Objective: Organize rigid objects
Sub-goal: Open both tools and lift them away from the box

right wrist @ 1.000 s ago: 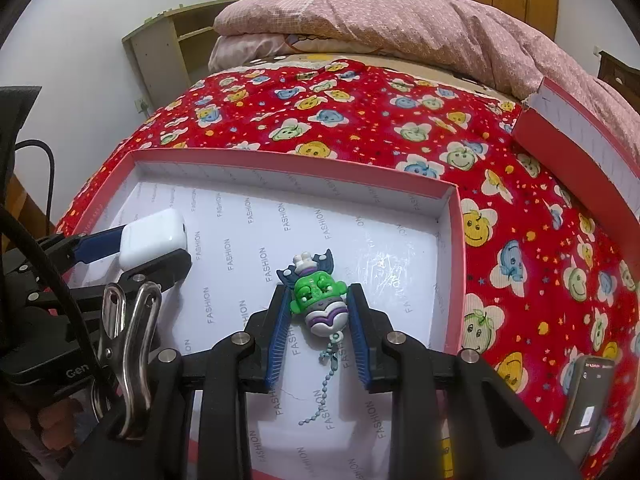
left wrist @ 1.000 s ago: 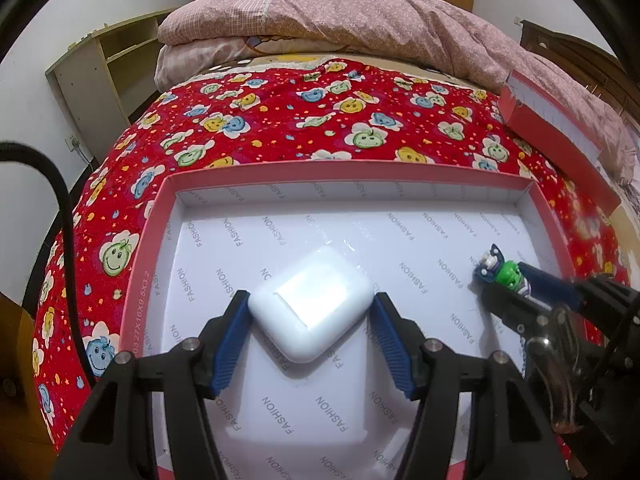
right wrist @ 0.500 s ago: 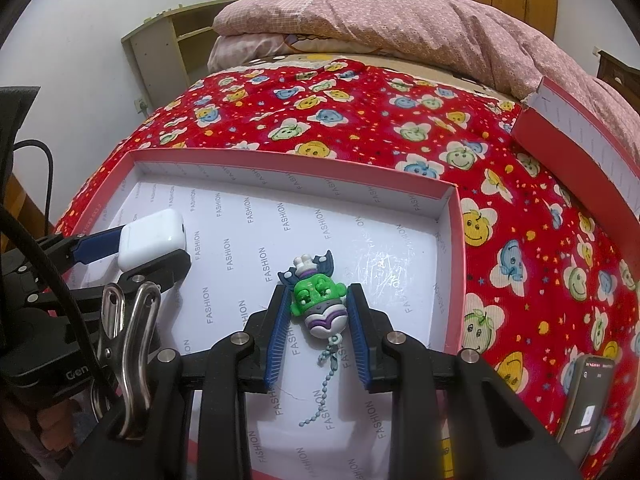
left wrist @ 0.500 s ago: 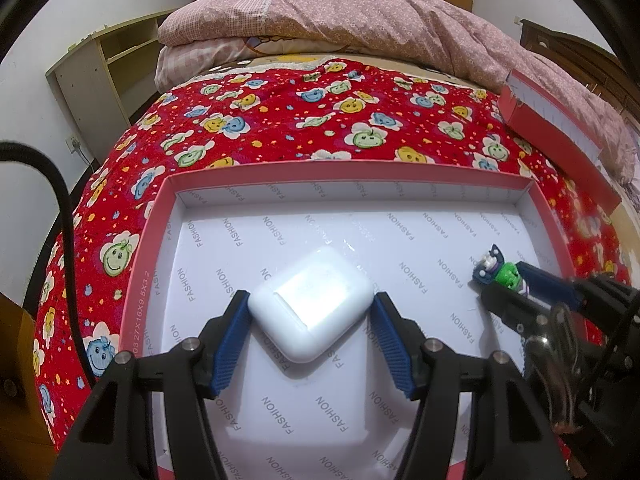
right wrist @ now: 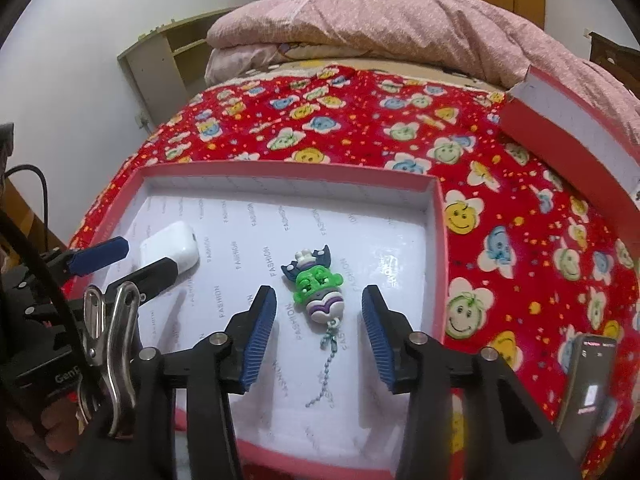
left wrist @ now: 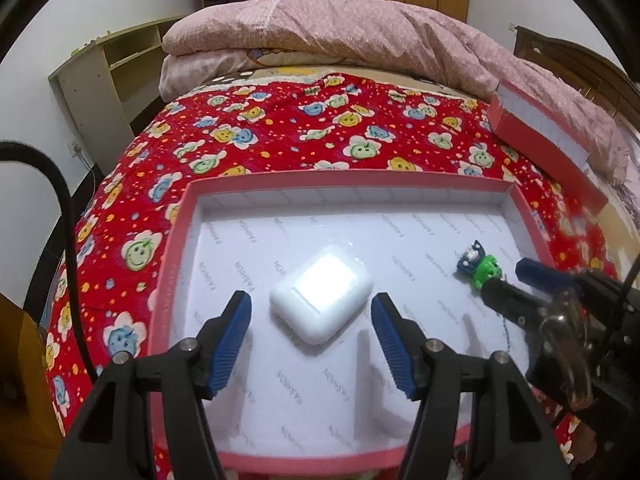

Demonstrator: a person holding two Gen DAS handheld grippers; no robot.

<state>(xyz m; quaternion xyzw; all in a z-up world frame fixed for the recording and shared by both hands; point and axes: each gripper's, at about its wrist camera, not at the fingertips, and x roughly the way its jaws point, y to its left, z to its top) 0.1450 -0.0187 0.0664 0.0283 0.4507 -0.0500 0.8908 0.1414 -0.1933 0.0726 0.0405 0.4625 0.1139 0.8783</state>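
Left tool [left wrist: 311, 320]: fingers spread, blue pads standing clear on either side of the white earbud case [left wrist: 322, 297]. No contact between pads and case. The case lies flat on the white floor of the pink-rimmed box tray [left wrist: 172, 264], in the tray's left-centre part, one corner turned toward the near edge.

Right tool [right wrist: 319, 328]: fingers likewise spread, with open floor showing between each pad and the green figure keychain [right wrist: 318, 290]. The keychain lies flat on the tray floor [right wrist: 400, 240], head toward the far wall, its bead chain [right wrist: 326, 364] trailing toward the near edge between the fingers. In the left wrist view the same keychain [left wrist: 478, 266] sits in the tray's right part, just ahead of the right tool's dark finger.

Case and keychain lie well apart, both inside the tray and neither touching a wall. The tray floor is printed with repeated "FASHION" lettering.

The tray rests on a bed covered by a red blanket [left wrist: 280, 136] with smiling flower prints. A phone-like device [right wrist: 588, 380] lies on the blanket, right of the tray's near corner. Farther right, a red box lid [right wrist: 568, 136] stands tilted on the blanket. Beyond it, a folded pink quilt [left wrist: 340, 36] lies across the bed's far end. A pale shelf unit [left wrist: 104, 80] stands at far left against the wall.
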